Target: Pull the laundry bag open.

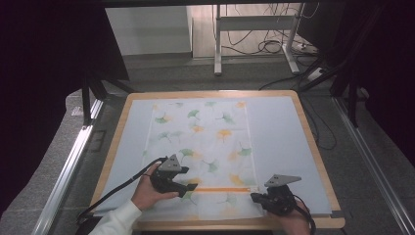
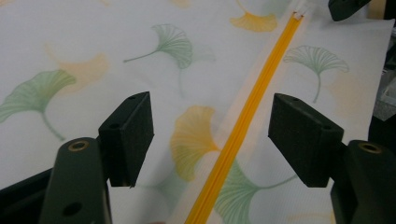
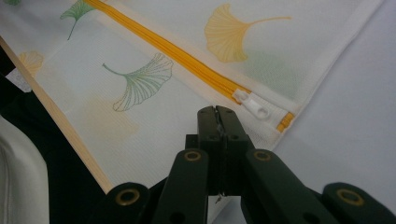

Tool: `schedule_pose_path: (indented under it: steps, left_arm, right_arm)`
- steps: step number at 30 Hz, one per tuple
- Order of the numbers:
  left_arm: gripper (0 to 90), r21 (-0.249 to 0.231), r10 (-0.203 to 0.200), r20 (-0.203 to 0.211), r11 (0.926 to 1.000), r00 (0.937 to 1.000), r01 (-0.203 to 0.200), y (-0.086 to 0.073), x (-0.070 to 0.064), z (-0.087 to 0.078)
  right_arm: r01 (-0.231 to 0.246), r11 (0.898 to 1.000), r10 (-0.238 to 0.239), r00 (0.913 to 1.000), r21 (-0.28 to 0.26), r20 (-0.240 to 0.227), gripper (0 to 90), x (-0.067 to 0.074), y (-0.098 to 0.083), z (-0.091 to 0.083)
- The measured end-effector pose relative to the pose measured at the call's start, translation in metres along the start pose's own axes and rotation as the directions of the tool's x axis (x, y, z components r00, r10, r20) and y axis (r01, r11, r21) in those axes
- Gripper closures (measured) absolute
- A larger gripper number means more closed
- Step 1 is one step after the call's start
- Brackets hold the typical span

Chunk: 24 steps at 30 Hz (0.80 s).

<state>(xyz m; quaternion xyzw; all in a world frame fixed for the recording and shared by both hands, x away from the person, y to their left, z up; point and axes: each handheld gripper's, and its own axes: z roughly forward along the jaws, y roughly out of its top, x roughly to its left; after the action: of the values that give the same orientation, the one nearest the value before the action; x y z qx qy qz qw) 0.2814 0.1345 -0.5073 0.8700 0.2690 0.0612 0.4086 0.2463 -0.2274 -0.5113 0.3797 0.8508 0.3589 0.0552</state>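
A white mesh bag (image 1: 205, 142) printed with green and orange ginkgo leaves lies flat on the table. An orange zipper (image 1: 222, 189) runs across its near end. My left gripper (image 1: 188, 188) stands open over the zipper's left part, and in the left gripper view the zipper (image 2: 243, 126) passes between the spread jaws of this gripper (image 2: 212, 123). My right gripper (image 1: 255, 197) sits at the bag's right corner. In the right gripper view its jaws (image 3: 217, 114) are shut, just short of the white zipper pull (image 3: 254, 105). Whether they pinch the cloth I cannot tell.
A light blue mat (image 1: 279, 137) covers the wooden table (image 1: 313, 142), whose near edge (image 3: 60, 126) runs close to the bag. Beyond the table stand a desk frame (image 1: 254, 29) and loose cables (image 1: 274, 46) on the floor.
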Motion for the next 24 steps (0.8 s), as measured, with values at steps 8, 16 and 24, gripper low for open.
schedule_pose_path:
  steps: [8, 16, 24]
  left_arm:
    - [30.8, 0.005, 0.023, 0.021, 0.9997, 0.9995, -0.023, 0.014, -0.012, 0.014]
    - [31.4, 0.027, 0.026, 0.032, 0.9993, 0.9992, -0.027, 0.02, -0.015, 0.027]
    - [32.5, 0.036, 0.036, 0.053, 0.9986, 0.998, -0.038, 0.027, -0.018, 0.04]
  right_arm:
    - [0.0, 1.0, 0.0, 1.0, 0.008, 0.004, 89.2, 0.0, -0.003, 0.0]
    - [0.003, 1.0, -0.003, 1.0, 0.018, 0.007, 89.2, 0.0, -0.003, 0.002]
    - [0.016, 0.999, -0.016, 0.9999, 0.032, 0.006, 89.3, 0.001, -0.002, 0.006]
